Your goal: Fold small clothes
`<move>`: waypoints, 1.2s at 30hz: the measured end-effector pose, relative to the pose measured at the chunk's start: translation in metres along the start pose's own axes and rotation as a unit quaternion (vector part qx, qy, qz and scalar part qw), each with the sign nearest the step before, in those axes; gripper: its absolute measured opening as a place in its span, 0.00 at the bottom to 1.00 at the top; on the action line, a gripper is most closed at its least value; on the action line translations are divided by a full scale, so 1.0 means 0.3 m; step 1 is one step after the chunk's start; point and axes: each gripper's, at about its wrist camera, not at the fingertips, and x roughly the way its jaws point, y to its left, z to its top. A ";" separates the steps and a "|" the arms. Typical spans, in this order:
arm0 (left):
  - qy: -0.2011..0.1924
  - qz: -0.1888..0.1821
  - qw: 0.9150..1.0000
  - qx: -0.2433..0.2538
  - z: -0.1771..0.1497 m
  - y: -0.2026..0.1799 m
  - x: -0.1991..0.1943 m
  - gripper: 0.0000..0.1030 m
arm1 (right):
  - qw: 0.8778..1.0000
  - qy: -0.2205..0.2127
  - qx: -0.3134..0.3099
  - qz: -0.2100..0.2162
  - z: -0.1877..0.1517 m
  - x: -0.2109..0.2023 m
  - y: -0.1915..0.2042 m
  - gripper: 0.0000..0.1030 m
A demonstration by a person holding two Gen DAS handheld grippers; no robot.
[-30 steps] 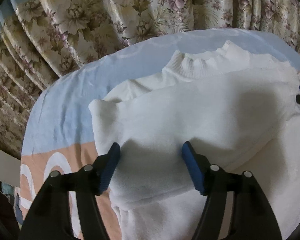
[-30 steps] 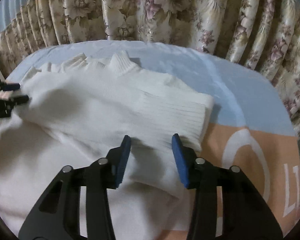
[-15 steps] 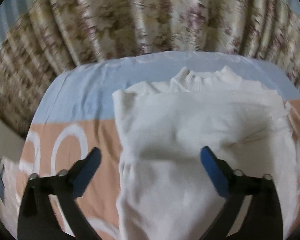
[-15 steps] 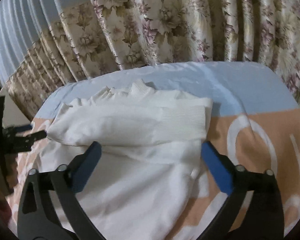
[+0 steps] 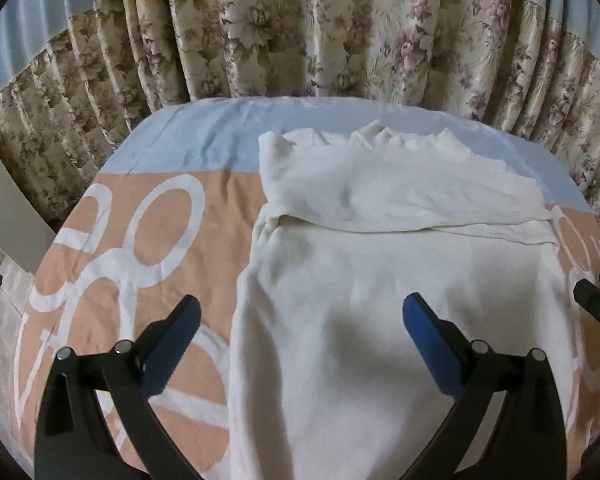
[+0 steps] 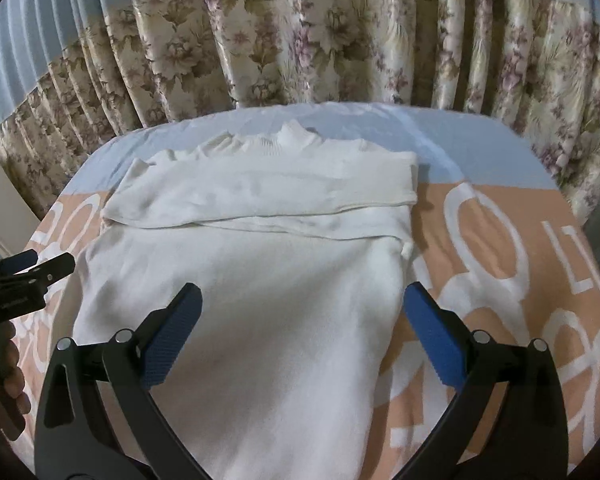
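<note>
Both the left gripper (image 5: 300,332) and right gripper (image 6: 302,326) are hanging spread and empty over the sweater (image 5: 380,300); each should be pinching a near hem corner, lifting evenly toward the far folded sleeves (image 6: 268,188).

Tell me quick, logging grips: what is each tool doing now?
Left tool: open, holding nothing, above the sweater.
Right tool: open, holding nothing.
</note>
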 end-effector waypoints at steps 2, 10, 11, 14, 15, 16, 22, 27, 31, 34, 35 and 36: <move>-0.005 0.008 1.000 0.004 -0.006 -0.004 -0.030 0.98 | 1.000 -0.006 0.002 -0.002 -0.011 -0.034 0.008 0.97; 0.026 0.034 0.999 0.031 -0.075 -0.003 -0.107 0.98 | 0.999 -0.030 0.004 -0.020 -0.060 -0.160 0.024 0.97; 0.024 0.037 0.998 0.035 -0.086 -0.006 -0.122 0.98 | 0.999 -0.032 0.005 -0.021 -0.068 -0.173 0.025 0.97; 0.009 0.047 0.997 0.054 -0.120 -0.028 -0.168 0.98 | 0.999 -0.036 0.005 -0.024 -0.090 -0.214 0.023 0.97; 0.002 0.053 0.997 0.063 -0.133 -0.039 -0.184 0.98 | 0.999 -0.037 0.005 -0.025 -0.098 -0.226 0.024 0.97; -0.003 0.056 0.996 0.068 -0.142 -0.046 -0.196 0.98 | 0.999 -0.036 0.004 -0.025 -0.108 -0.237 0.024 0.97; 0.006 0.023 0.997 0.075 -0.217 -0.078 -0.210 0.98 | 0.999 -0.013 0.004 -0.043 -0.166 -0.242 0.021 0.97; 0.021 -0.005 0.998 0.064 -0.268 -0.074 -0.188 0.98 | 0.996 -0.015 -0.031 -0.080 -0.224 -0.265 0.041 0.97; 0.021 -0.017 0.998 0.063 -0.290 -0.068 -0.195 0.98 | 0.997 -0.001 -0.023 -0.070 -0.250 -0.260 0.019 0.97; 0.029 -0.006 0.996 0.085 -0.314 -0.073 -0.195 0.98 | 0.999 0.022 0.001 -0.038 -0.266 -0.243 -0.003 0.88; 0.031 -0.004 0.996 0.088 -0.323 -0.072 -0.196 0.98 | 0.999 0.036 0.003 -0.031 -0.275 -0.230 -0.005 0.85; 0.033 -0.004 0.995 0.089 -0.331 -0.069 -0.194 0.98 | 0.999 0.044 0.003 -0.030 -0.281 -0.223 -0.005 0.84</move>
